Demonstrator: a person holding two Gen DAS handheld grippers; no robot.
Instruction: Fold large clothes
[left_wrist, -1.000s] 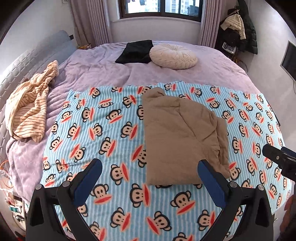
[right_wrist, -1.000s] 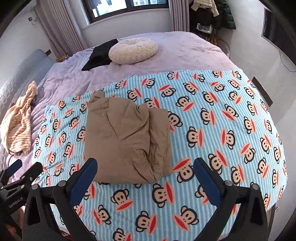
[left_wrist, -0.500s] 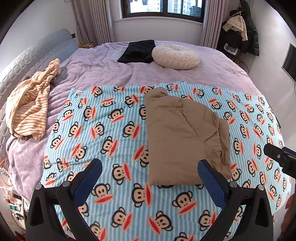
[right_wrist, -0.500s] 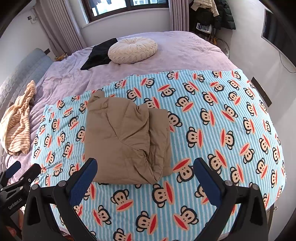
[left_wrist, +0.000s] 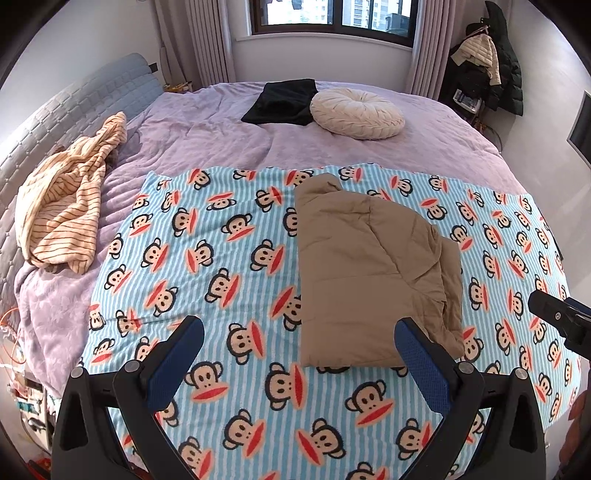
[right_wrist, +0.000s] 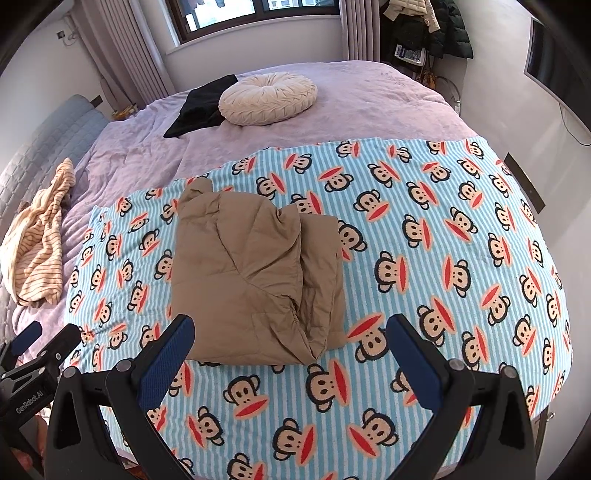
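A tan padded garment lies folded into a thick rectangle on a blue striped monkey-print blanket spread over the bed. My left gripper hovers open above the blanket's near edge, with the garment's near-left corner just beyond its right finger. My right gripper is open too, held above the garment's near edge. Neither gripper holds anything. The right gripper's tip shows at the right edge of the left wrist view, and the left gripper shows at the lower left of the right wrist view.
A striped cream garment lies bunched on the purple bedspread at the left. A round cream cushion and a black folded cloth sit at the far side. Coats hang at the back right by the window.
Both grippers have drawn back and up slightly from the bed, staying open. The tan garment has not moved.
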